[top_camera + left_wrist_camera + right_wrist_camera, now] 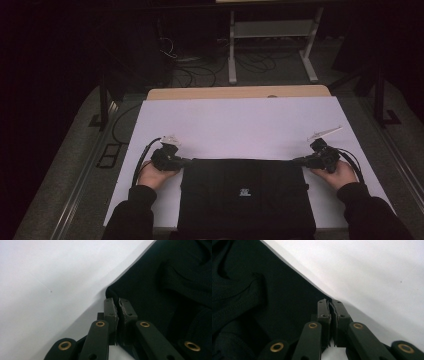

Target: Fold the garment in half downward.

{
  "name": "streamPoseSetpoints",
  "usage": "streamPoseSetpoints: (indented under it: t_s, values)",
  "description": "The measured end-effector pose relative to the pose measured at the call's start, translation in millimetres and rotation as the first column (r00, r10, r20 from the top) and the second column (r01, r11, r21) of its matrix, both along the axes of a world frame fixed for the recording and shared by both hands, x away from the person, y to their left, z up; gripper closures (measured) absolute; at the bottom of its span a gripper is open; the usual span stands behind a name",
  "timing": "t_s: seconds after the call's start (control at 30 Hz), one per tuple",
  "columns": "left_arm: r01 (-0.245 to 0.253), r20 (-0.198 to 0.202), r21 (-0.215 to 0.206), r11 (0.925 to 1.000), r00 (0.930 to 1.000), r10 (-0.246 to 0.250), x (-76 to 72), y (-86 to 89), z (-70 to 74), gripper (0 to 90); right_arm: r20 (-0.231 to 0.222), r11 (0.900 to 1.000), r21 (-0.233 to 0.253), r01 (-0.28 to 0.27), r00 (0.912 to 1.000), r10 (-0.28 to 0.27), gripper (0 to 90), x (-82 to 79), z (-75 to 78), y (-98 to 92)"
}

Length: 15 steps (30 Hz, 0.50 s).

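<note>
My left gripper (117, 305) has its jaws pressed together at the far left corner of the folded black garment (245, 192); my right gripper (331, 305) is pinched shut at its far right corner. Whether cloth sits between the pads, I cannot tell. The garment lies on the white sheet (240, 120), near its front edge. Beyond the sheet, cables (200, 65) sprawl on a dark floor.
</note>
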<state>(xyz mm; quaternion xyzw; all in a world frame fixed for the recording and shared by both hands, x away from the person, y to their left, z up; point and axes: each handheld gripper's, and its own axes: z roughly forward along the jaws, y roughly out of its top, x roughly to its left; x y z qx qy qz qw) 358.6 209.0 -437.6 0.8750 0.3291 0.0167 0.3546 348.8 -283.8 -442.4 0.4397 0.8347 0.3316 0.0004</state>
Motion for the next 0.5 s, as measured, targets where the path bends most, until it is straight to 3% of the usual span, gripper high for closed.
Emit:
streamPoseSetpoints:
  t_s: [0.2, 0.27, 0.5]
  values:
    - [-0.035, 0.011, -0.002, 0.9994, 0.9993, 0.035, -3.0, 0.3, 7.1, 85.1, 0.027, 1.0, -0.012, 0.002, 0.9996, -0.002, 85.3, -3.0, 4.7, 1.8]
    - [-0.041, 0.01, 0.018, 0.999, 0.9991, 0.04, -2.7, 0.4, 8.0, 85.4, 0.045, 1.0, -0.008, 0.008, 0.999, -0.008, 85.6, -3.9, 7.3, 1.9]
    - [-0.07, 0.027, 0.006, 0.9975, 0.9972, 0.07, -0.8, 4.4, 13.3, 85.5, 0.07, 1.0, -0.022, 0.014, 0.9974, -0.012, 86.0, -2.8, 9.8, 4.7]
